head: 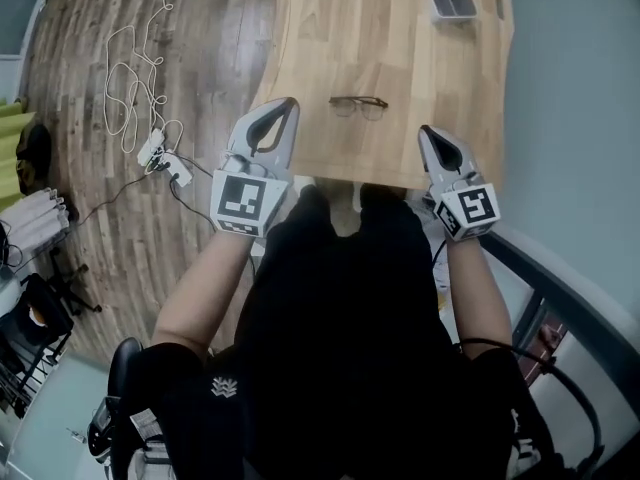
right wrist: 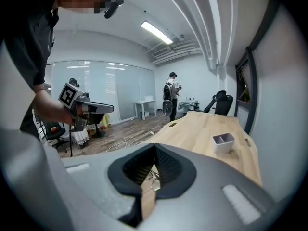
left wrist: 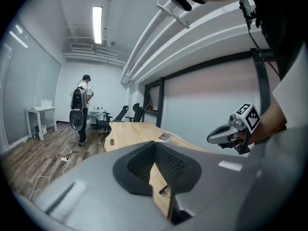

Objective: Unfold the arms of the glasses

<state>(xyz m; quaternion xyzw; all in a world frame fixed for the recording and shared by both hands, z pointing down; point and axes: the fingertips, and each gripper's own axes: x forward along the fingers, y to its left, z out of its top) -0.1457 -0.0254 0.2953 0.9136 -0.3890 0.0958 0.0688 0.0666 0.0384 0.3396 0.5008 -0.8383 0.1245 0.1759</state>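
Observation:
Thin dark-framed glasses [head: 358,105] lie on the light wooden table [head: 400,48], near its front edge. How their arms stand is too small to tell. My left gripper [head: 288,102] hovers at the table's front left corner, left of the glasses, shut and empty. My right gripper [head: 425,130] is at the front edge, right of the glasses, also shut with nothing in it. In the left gripper view the glasses [left wrist: 165,191] peek out below the shut left gripper [left wrist: 155,144]. The right gripper view shows the glasses [right wrist: 153,179] under its shut right gripper [right wrist: 155,147].
A small grey two-part bin [head: 453,4] stands at the table's far right. Cables and a power strip [head: 160,153] lie on the wood floor to the left. A person with a backpack [left wrist: 83,100] stands far off near office chairs [left wrist: 120,113].

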